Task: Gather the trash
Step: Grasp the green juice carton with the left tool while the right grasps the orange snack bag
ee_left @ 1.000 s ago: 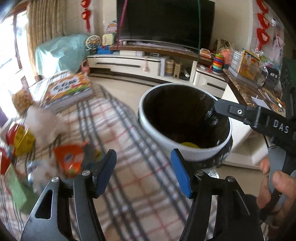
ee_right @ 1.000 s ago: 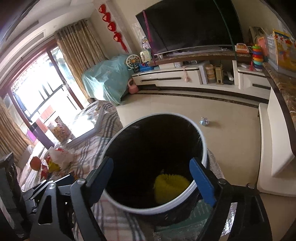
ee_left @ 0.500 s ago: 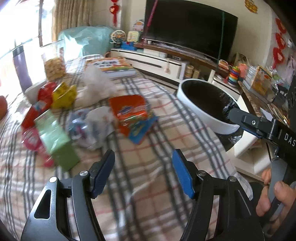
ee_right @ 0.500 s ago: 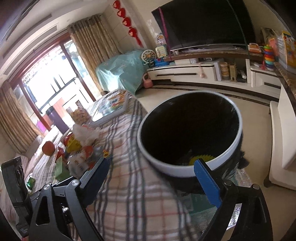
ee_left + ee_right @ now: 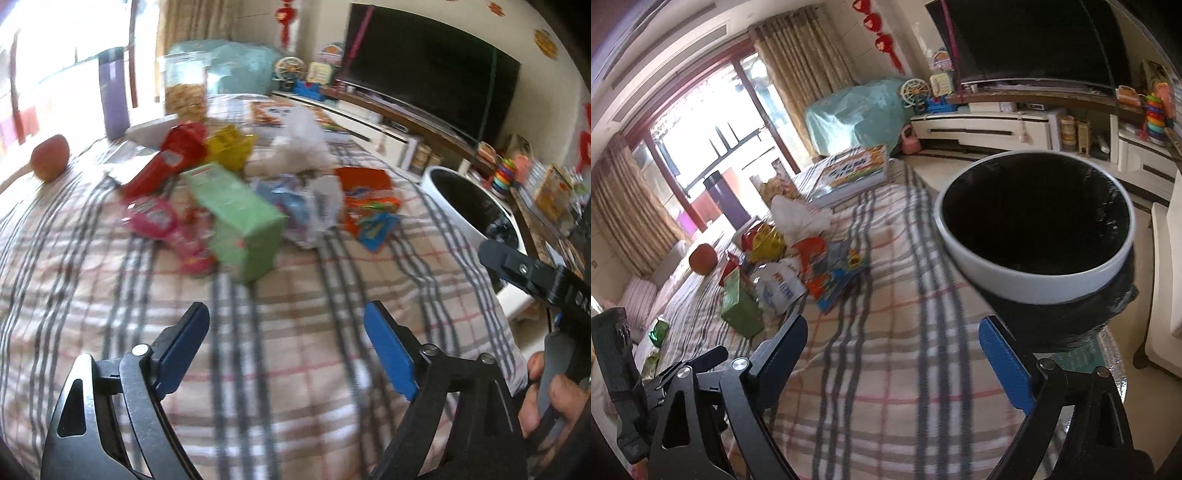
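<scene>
A heap of trash lies on the plaid-covered table (image 5: 295,332): a green carton (image 5: 240,218), a pink wrapper (image 5: 155,218), a red packet (image 5: 173,155), a yellow packet (image 5: 229,147), crumpled white tissue (image 5: 299,147), a white plastic bag (image 5: 317,206) and an orange snack bag (image 5: 365,195). The white bin with a black liner (image 5: 1034,229) stands past the table's right edge. My left gripper (image 5: 286,347) hovers over bare cloth short of the heap, its jaws opening with nothing between them. My right gripper (image 5: 892,354) is beside the bin, jaws opening and empty.
A red apple (image 5: 50,157), a purple bottle (image 5: 114,92), a jar of snacks (image 5: 184,85) and a colourful book (image 5: 853,173) sit at the table's far side. A TV (image 5: 432,70) and low cabinet (image 5: 979,129) line the back wall. A hand (image 5: 554,391) holds the right gripper.
Both views swung left from the bin toward the table's trash heap. The bin slid to the right edge of each view. Both grippers' jaws spread wider.
</scene>
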The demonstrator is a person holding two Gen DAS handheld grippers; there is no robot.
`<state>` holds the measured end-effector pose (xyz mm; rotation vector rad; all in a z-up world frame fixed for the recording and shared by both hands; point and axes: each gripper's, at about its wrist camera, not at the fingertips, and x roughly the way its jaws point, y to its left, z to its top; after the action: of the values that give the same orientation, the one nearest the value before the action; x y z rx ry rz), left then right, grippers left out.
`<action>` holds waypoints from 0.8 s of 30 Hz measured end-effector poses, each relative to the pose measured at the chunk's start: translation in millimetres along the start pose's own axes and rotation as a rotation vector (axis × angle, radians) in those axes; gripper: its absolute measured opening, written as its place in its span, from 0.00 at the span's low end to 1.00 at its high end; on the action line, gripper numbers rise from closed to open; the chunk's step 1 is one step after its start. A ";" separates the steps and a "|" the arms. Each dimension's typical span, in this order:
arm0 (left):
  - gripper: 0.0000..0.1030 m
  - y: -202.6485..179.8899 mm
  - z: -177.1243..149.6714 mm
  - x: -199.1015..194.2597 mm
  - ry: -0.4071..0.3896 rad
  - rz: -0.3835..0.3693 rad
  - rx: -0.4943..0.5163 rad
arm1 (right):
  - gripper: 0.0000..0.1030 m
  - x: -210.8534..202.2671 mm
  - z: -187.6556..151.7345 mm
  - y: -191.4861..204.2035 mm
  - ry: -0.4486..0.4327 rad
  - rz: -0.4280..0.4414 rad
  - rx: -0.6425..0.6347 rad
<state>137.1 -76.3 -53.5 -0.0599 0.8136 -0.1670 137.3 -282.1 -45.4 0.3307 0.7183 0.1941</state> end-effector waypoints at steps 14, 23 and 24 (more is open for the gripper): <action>0.88 25.7 21.4 10.6 -0.018 0.065 -0.053 | 0.98 31.6 14.8 27.4 0.022 0.025 -0.085; 0.88 24.8 37.7 32.3 -0.004 0.104 -0.044 | 0.97 70.6 28.5 36.0 0.076 0.024 -0.117; 0.88 25.6 39.0 35.1 0.000 0.108 -0.046 | 0.97 76.6 30.7 36.7 0.087 0.025 -0.118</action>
<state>192.3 -57.5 -54.9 -0.0594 0.8185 -0.0464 212.2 -233.1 -57.4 0.2198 0.7853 0.2746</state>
